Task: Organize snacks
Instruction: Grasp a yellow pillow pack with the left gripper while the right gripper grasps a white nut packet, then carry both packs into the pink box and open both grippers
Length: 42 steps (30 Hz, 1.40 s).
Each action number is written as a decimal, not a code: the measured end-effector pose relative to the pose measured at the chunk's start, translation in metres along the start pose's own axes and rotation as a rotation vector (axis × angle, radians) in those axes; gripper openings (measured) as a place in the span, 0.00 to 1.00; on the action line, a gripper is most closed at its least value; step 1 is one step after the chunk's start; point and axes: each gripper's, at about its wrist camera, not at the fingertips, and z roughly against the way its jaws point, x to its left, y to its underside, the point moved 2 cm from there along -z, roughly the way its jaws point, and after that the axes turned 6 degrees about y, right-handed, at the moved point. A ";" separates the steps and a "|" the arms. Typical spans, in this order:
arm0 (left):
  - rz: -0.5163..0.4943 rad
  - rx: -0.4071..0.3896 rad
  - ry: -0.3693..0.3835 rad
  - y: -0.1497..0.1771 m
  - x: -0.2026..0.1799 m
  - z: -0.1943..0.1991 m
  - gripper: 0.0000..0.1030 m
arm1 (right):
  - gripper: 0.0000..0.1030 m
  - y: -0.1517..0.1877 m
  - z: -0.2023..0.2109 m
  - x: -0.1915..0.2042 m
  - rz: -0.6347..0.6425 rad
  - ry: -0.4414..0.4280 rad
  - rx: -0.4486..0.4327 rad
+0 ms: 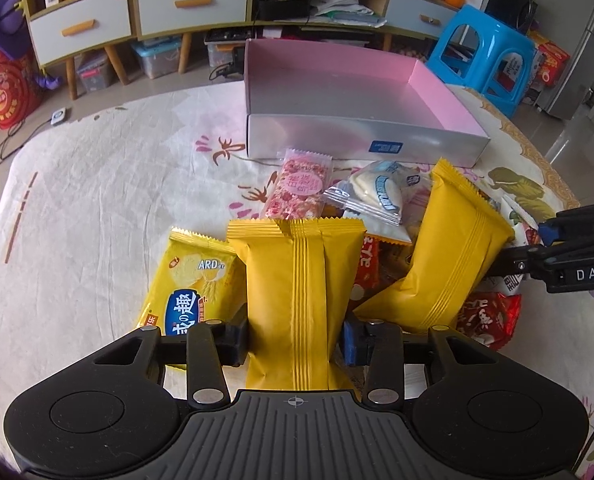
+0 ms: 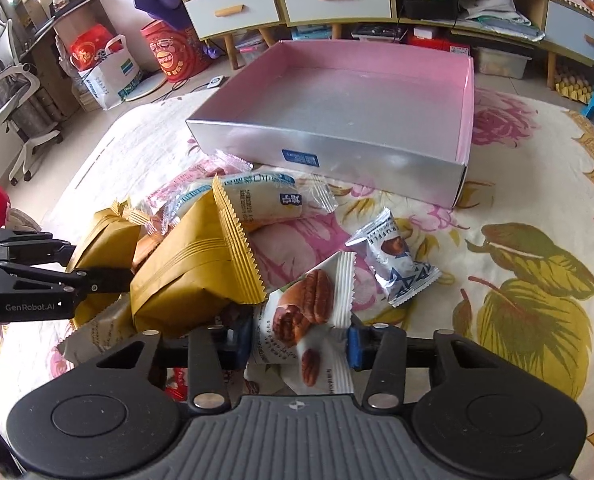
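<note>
The left hand-held gripper (image 1: pixel 295 340) is clamped on a plain yellow packet (image 1: pixel 297 280), whose long axis runs straight ahead toward the pink-lined box (image 1: pixel 361 136) at the bench's far edge. The right hand-held gripper (image 2: pixel 299 340) pinches a white pecan packet (image 2: pixel 309 320); the box lies ahead and is open on top (nothing in it yet). Both look about equally near. Legible: "DAS" and "GenRobot.AI" on the tools, "TRUFFLE" on a silver sachet (image 2: pixel 397 260).

snack pile (image 1: pixel 337 240) on tablecloth (image 1: pixel 97 200), box (image 1: pixel 361 136) just behind
</note>
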 end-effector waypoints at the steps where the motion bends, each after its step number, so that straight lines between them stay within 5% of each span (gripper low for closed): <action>1: -0.001 -0.002 -0.001 0.000 0.000 0.001 0.38 | 0.32 0.000 0.001 0.000 0.002 0.006 -0.003; 29: 0.021 -0.097 -0.022 -0.014 -0.008 0.048 0.37 | 0.31 -0.011 0.042 -0.005 -0.031 0.014 -0.103; 42: -0.025 -0.187 -0.053 -0.102 -0.019 0.031 0.37 | 0.31 -0.051 0.053 -0.018 -0.137 0.012 -0.193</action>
